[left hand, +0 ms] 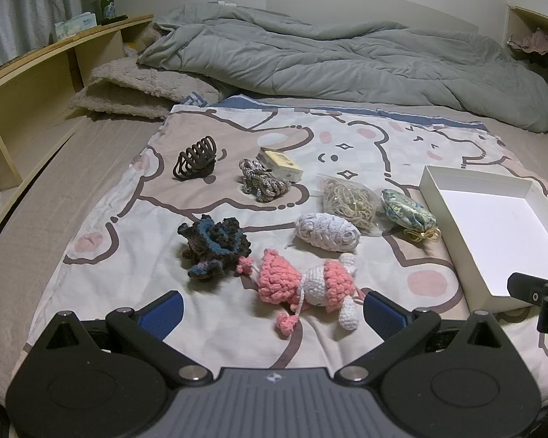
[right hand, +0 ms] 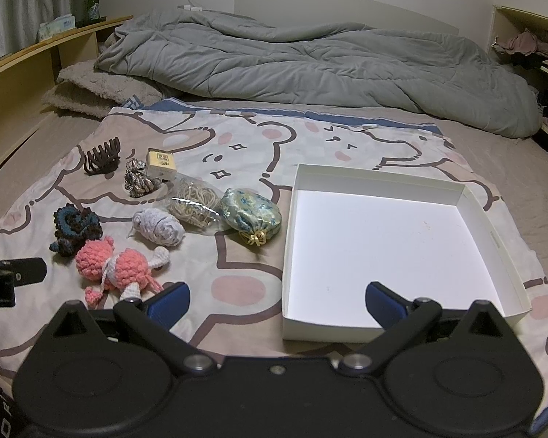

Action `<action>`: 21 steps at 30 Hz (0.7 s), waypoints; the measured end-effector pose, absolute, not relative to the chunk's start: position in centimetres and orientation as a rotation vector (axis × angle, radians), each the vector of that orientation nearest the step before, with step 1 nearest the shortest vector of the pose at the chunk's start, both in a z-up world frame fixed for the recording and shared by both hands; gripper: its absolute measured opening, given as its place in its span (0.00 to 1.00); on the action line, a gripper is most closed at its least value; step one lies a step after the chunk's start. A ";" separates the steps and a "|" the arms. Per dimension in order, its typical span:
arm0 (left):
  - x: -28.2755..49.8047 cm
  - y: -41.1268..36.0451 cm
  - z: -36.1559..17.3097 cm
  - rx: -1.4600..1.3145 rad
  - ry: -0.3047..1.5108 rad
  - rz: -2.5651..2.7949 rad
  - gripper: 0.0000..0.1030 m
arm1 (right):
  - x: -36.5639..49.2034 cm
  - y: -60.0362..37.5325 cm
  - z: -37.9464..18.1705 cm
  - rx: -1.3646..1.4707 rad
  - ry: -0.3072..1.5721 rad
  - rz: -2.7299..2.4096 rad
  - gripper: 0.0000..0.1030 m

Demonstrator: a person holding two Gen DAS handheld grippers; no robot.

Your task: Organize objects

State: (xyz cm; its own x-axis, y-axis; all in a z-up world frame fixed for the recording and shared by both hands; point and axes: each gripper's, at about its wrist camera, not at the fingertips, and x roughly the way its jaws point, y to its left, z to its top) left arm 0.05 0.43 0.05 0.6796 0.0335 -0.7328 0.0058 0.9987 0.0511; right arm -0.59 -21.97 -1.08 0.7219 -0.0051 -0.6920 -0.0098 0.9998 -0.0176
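The left tool (left hand: 272,310) was held with its fingers apart and nothing between them, low over the cartoon-print cloth (left hand: 128,226) on the bed. Just ahead of it the pink crocheted doll (left hand: 303,281) was seen lying on its side; the dark blue crocheted piece (left hand: 213,246) lay ahead to its left, the white yarn ball (left hand: 327,235) further ahead. The right tool (right hand: 277,301) was likewise spread apart and empty, positioned at the near wall of the white box (right hand: 383,241). The brocade pouch (right hand: 250,215) was noted ahead-left of it, beside the box.
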 end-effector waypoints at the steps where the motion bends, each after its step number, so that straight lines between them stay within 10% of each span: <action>1: 0.0 0.3 0.0 0.051 0.824 0.016 1.00 | -0.5 -21.9 -1.0 -0.021 0.764 0.003 1.00; 21: 0.0 0.2 0.0 0.053 0.823 0.017 1.00 | -0.7 -22.3 -1.5 -0.021 0.768 0.000 1.00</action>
